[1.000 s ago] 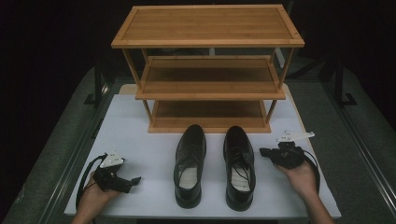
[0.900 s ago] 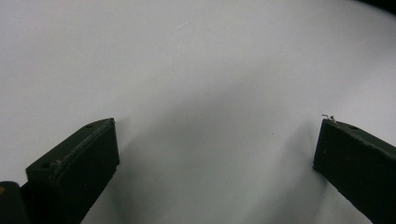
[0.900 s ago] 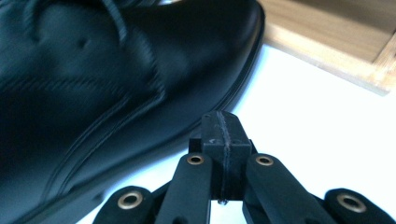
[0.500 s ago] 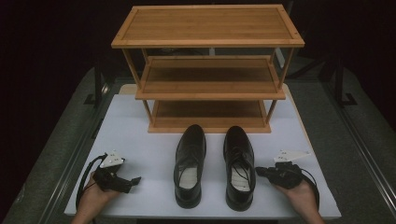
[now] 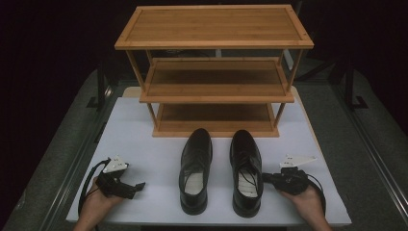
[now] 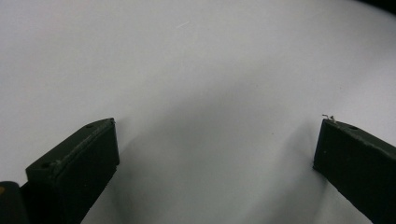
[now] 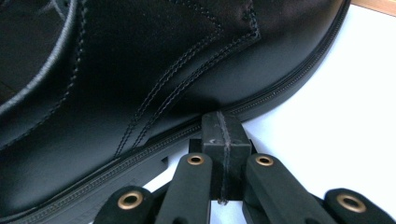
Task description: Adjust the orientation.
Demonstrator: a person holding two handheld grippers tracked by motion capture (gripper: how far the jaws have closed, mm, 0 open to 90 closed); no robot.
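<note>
Black leather right dress shoe [image 7: 140,70] sits just ahead of the right hand-held gripper [image 7: 223,122], jaws pressed together, tips at its sole.

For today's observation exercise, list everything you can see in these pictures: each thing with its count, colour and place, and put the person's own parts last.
Shoe rack: one, light brown wood, three shelves, at the far side of the table, nothing on its shelves.
Left shoe: one, black leather lace-up, on the table before the rack, toe toward it.
Right shoe: one, black leather lace-up, beside the left shoe, toe toward the rack.
Table: one, white top, under everything.
Floor: grey, around the table.
Left gripper: one, black, jaws wide apart over bare table, near left.
Right gripper: one, black, jaws closed together, tips at the right shoe's outer sole edge.
Hands: two, at the near edge, one holding each gripper.
</note>
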